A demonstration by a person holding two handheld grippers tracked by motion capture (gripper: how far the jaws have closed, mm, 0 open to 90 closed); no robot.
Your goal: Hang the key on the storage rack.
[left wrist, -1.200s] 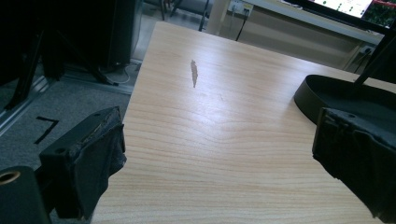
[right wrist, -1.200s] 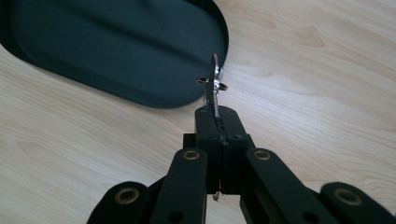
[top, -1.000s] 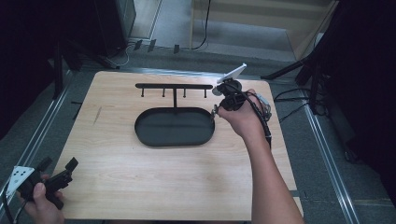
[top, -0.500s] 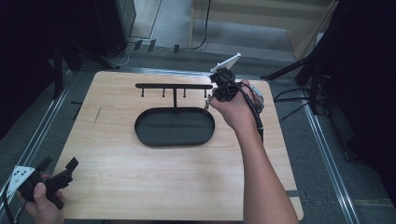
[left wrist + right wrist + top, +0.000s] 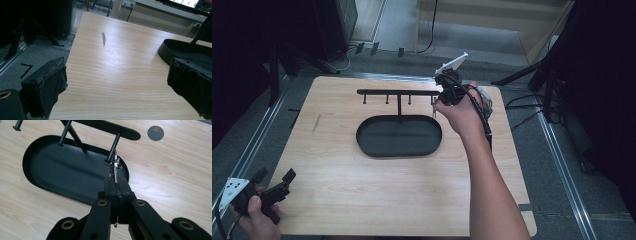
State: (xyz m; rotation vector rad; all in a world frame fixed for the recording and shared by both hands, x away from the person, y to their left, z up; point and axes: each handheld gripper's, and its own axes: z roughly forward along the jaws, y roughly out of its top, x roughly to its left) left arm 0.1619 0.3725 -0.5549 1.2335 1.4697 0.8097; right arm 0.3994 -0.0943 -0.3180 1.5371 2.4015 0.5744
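Observation:
A black stand has an oval tray [image 5: 399,136] and a post bearing a crossbar [image 5: 397,92] with several pegs hanging down. My right gripper [image 5: 435,106] is at the bar's right end, shut on a thin silver key [image 5: 115,166] with a small ring. In the right gripper view the key's top touches the tip of the rightmost peg [image 5: 113,147], above the tray's [image 5: 62,165] right end. My left gripper [image 5: 274,176] rests at the table's near left corner, open, with bare wood between its pads [image 5: 50,82]. The tray's rim [image 5: 172,48] lies off to its right.
The wooden table [image 5: 362,190] carries a dark scratch [image 5: 103,39] at its left and a round grey spot [image 5: 155,133] behind the bar. Dark stands and cables [image 5: 522,100] ring the table on the floor.
My right hand has moved left and slightly away from me, bringing the key up to the bar's rightmost peg. The left gripper has stayed put.

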